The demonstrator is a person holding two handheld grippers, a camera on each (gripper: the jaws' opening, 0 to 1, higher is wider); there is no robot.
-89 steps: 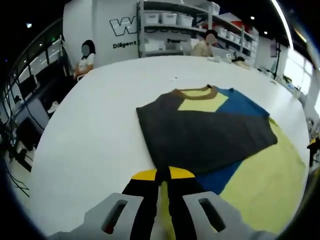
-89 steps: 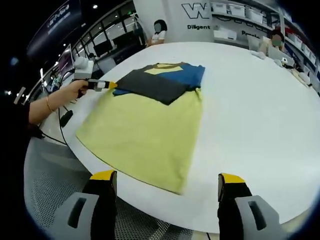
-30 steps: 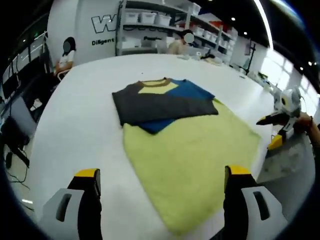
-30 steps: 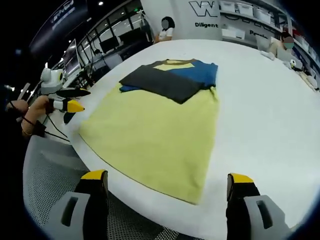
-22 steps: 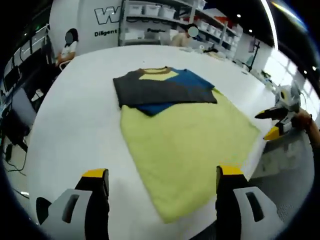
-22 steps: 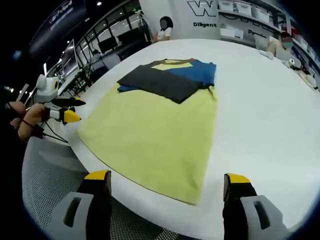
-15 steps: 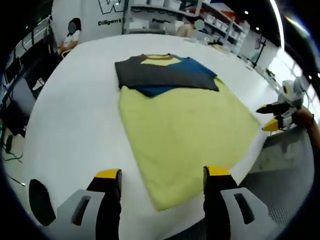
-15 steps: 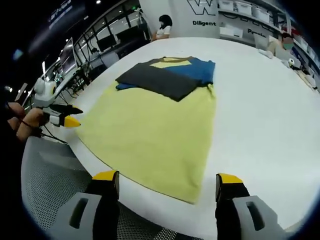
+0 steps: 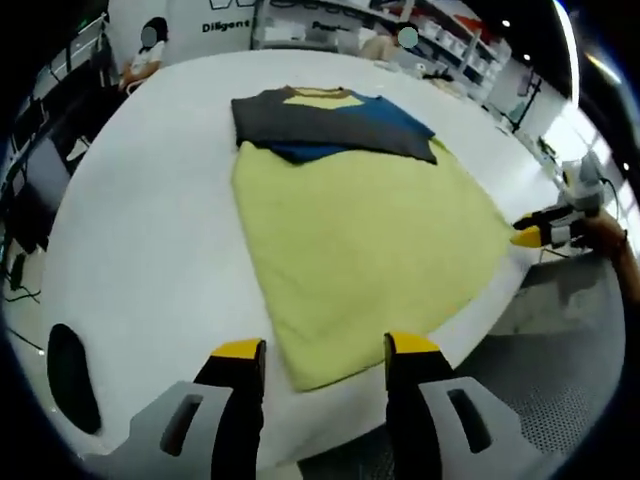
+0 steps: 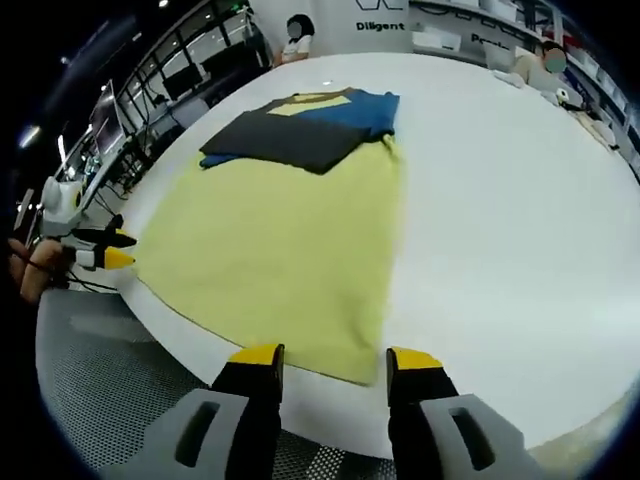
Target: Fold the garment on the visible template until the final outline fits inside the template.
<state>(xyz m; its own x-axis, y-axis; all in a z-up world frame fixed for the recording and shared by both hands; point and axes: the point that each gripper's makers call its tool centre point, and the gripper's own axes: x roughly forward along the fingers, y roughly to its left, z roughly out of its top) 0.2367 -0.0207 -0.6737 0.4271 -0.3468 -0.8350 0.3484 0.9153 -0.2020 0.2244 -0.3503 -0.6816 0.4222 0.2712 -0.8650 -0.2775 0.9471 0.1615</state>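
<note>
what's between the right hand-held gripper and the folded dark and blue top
In the right gripper view, the yellow garment body stretches from the right hand-held gripper to the folded top.

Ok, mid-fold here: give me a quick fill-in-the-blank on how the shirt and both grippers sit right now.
1. The shirt lies on a ____ table.
2. The folded sleeves cover the shirt's ____ end.
3. The jaws of the left gripper and the right gripper are both ____.
4. The unfolded lower part of the shirt is ____ in colour.

Missing words: white; collar; open; yellow
</note>
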